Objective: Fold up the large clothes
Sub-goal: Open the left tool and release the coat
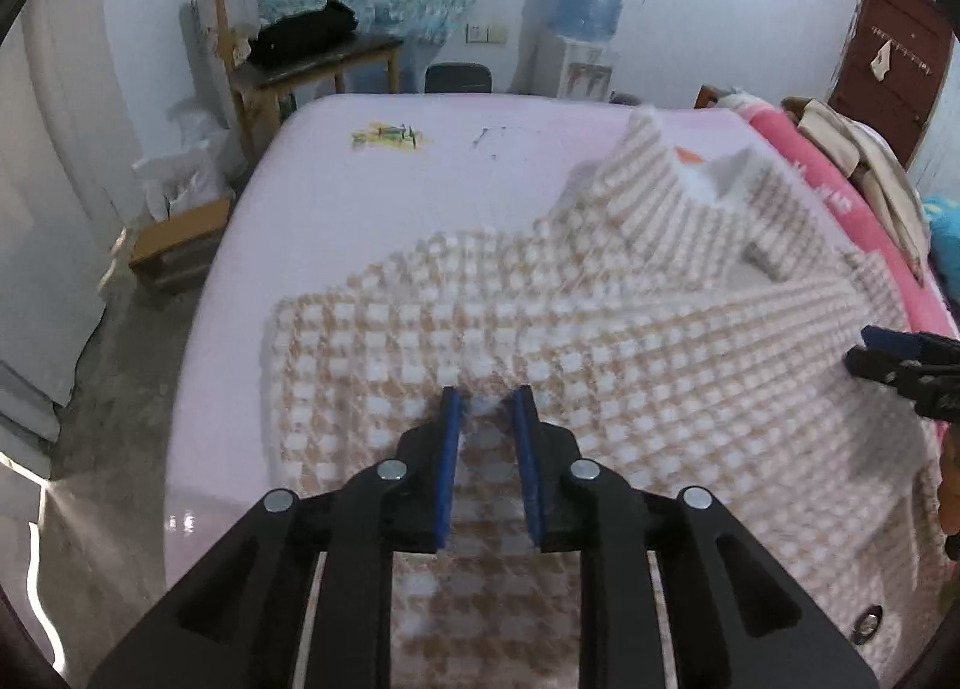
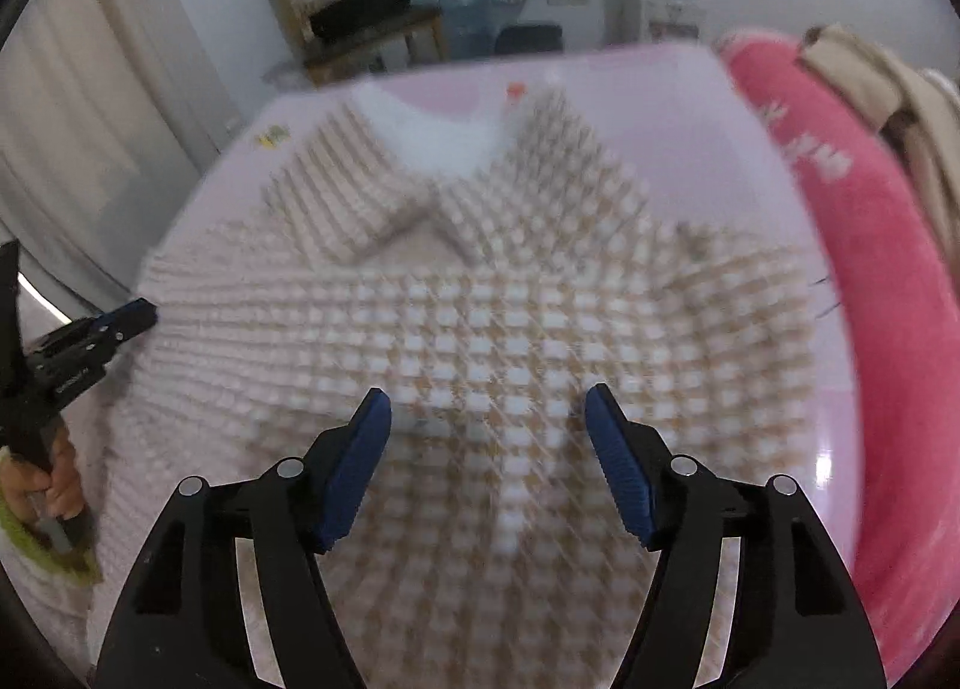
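A tan-and-white checked collared shirt (image 1: 600, 329) lies spread on a pale pink table (image 1: 360, 191), collar at the far end. My left gripper (image 1: 486, 398) has its jaws close together on a raised fold of the shirt near its left part. The shirt also fills the right wrist view (image 2: 480, 317), collar (image 2: 420, 209) towards the far side. My right gripper (image 2: 487, 407) is open and empty, hovering just over the shirt's middle. Each gripper shows at the edge of the other's view: the right one (image 1: 900, 365), the left one (image 2: 90, 341).
A pink rolled blanket (image 2: 870, 269) with beige clothes on it lies along the table's right side. A wooden chair (image 1: 300, 29) with a black bag, a water dispenser (image 1: 582, 29) and a brown door (image 1: 894, 53) stand behind. A low wooden stool (image 1: 180, 245) stands left of the table.
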The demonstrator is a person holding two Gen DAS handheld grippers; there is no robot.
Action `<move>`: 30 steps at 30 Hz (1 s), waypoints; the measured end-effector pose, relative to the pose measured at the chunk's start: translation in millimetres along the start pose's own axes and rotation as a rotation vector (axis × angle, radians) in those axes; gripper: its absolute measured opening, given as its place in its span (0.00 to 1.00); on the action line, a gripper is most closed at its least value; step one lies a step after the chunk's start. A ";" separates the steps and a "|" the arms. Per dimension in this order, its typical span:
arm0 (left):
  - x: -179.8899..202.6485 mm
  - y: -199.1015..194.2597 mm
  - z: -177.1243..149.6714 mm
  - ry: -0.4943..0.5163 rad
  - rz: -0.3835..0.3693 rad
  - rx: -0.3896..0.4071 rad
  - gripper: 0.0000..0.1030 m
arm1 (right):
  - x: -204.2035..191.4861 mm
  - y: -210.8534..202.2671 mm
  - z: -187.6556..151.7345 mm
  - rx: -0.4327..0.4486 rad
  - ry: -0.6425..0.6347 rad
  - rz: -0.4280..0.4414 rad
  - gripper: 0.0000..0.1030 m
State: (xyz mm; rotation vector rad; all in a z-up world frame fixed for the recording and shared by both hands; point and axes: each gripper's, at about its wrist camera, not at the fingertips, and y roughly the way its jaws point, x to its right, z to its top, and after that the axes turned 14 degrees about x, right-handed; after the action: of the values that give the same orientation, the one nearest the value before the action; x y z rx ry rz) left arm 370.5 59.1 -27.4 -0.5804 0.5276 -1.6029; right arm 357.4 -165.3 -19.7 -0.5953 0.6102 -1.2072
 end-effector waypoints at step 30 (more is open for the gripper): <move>0.9 -112.5 -31.7 -0.045 -0.060 0.013 0.59 | 4.2 -132.9 -51.2 0.064 0.193 0.000 0.80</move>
State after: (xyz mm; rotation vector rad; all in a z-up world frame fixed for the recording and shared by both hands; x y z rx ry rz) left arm 264.3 70.3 20.3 -0.6259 0.4699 -1.6454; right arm 234.1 -207.1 38.1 -0.4277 0.7315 -1.2883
